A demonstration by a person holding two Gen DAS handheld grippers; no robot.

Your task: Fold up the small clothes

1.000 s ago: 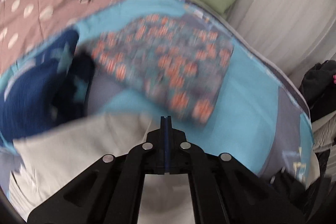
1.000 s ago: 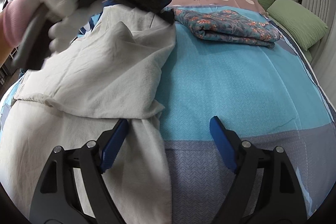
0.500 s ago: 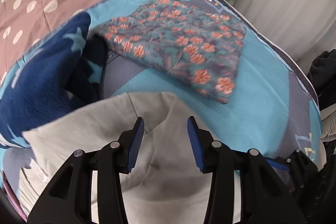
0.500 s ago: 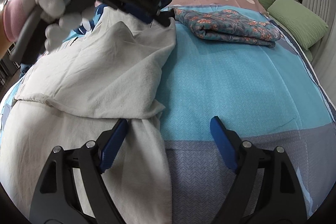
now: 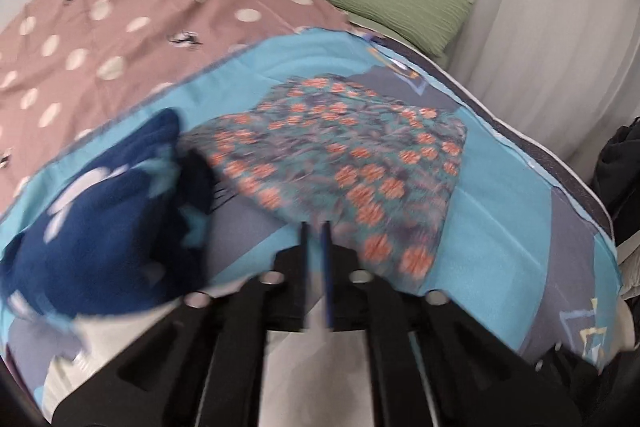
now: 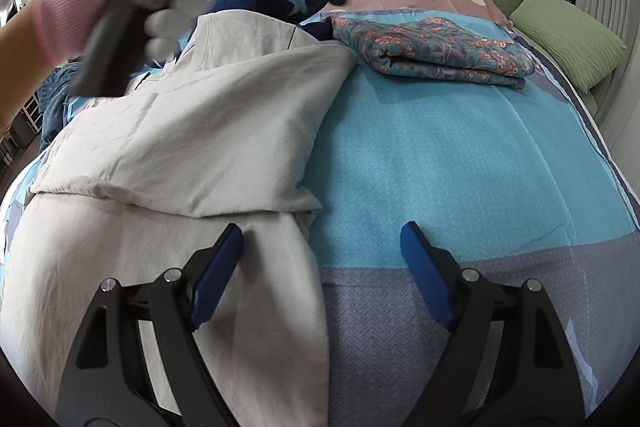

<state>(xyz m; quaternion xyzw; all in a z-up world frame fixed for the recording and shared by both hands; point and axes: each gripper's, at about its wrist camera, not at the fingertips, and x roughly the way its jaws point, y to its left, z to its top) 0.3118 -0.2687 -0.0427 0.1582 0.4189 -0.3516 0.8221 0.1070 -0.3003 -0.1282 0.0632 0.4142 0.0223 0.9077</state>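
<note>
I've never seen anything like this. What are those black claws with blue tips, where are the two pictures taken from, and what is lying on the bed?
No robot here: a person holds a hand-held claw in each hand, with a camera on each looking along its fingers. One picture comes from the left gripper, whose jaws have just been closing and stand nearly together with nothing between them. The other comes from the right gripper, wide open and holding nothing. On the blue bedspread lie a half-folded cream garment, a folded flowered cloth and a crumpled navy piece with pale stars. Green pillows sit by the curtain.
</note>
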